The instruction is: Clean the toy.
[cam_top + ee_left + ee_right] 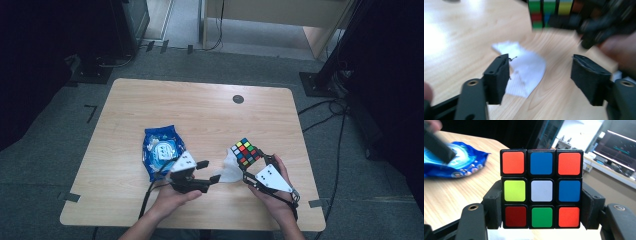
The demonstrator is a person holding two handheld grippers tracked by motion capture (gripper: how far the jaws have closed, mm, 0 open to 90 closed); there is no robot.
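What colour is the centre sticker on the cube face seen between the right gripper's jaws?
White, on the puzzle cube; clearest in the right gripper view.

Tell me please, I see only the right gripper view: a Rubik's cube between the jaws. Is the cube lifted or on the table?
Observer: In the high view the right gripper holds the Rubik's cube tilted, above a white tissue.
Operator: What does the left gripper do?
Observer: In the left gripper view the left gripper has its jaws apart, one pad beside the tissue, nothing clamped.
Operator: Is the blue thing a bag?
Observer: Yes, the high view shows a blue snack packet lying flat on the wooden table, left of the left gripper.
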